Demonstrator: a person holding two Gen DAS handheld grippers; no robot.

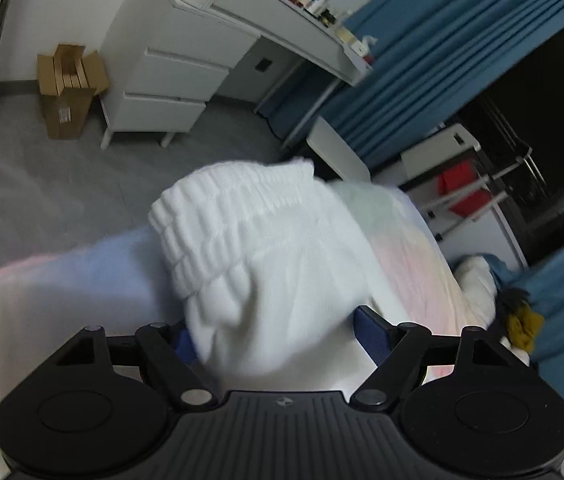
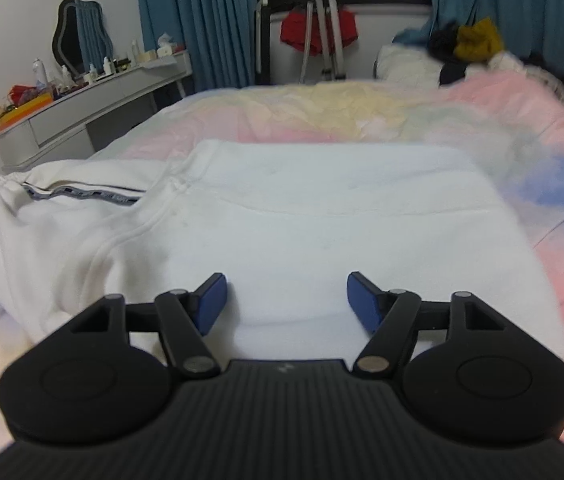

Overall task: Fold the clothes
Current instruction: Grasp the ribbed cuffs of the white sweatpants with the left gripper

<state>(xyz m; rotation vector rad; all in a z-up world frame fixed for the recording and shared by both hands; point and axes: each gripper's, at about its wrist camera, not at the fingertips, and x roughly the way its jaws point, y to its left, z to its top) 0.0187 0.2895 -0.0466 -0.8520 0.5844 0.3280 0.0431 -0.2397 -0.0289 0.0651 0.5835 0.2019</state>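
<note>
The left gripper (image 1: 278, 336) is seemingly clamping (motion blur hides the pads) the ribbed cuff end of the white knitted garment (image 1: 250, 240), carrying it over the pastel bedspread (image 2: 362, 120). The right gripper (image 2: 287, 304), jaws apart and empty, is hovering over the garment's flat body; lay the cuff squarely, smoothing before release.

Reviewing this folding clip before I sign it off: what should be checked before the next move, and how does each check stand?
1. Left gripper has the white garment's ribbed cuff between its fingers: ok.
2. Its grip is firm: cannot tell, fabric hides the pads.
3. Right gripper is open and empty: ok.
4. White garment under it lies flat on the bed: ok.
5. Striped section at left is smoothed: not ok, bunched.
</note>
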